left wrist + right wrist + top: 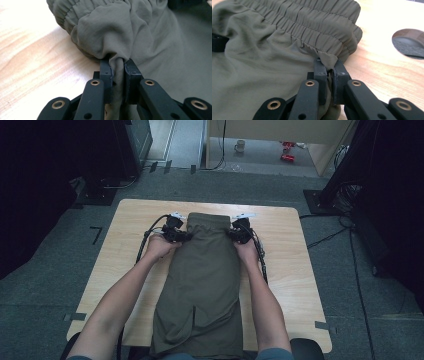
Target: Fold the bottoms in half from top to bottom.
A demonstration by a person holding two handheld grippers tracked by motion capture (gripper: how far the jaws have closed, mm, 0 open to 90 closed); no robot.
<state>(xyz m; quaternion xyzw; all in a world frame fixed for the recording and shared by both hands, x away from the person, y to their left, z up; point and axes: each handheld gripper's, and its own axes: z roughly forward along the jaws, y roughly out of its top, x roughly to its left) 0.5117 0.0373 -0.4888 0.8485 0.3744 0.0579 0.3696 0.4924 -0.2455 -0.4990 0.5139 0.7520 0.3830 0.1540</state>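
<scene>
**Olive garment pinched at both sides of its waistband**

At the centre of the high view, an olive-green garment [202,285] is seen spread lengthwise on a light wooden table [295,270], its elastic waistband toward the upper part of the frame and its lower end draped over the table's near edge at the bottom. A slit or seam is visible low in the cloth.

The left gripper [186,236] is held against the garment's left edge, just below the waistband, by the left hand [161,246]. In the left gripper view, a bunched fold of fabric is clamped between the 2 black fingers [106,75], which are drawn narrow around it; the gathered waistband [100,6] is seen across the top of the frame, and bare table wood at the left.

The right gripper [231,234] is held against the garment's right edge at a matching height by the right hand [246,251]. In the right gripper view, the fingers [321,75] are closed tight on a small tuck of cloth just under the shirred waistband, with table wood at the right and a rounded opening [409,42] in the table at the frame's right edge.

Black cables [147,236] are seen trailing from both grippers along the forearms. Grey floor [50,270] surrounds the table, and a mug [240,146] stands at the upper centre of the frame.
</scene>
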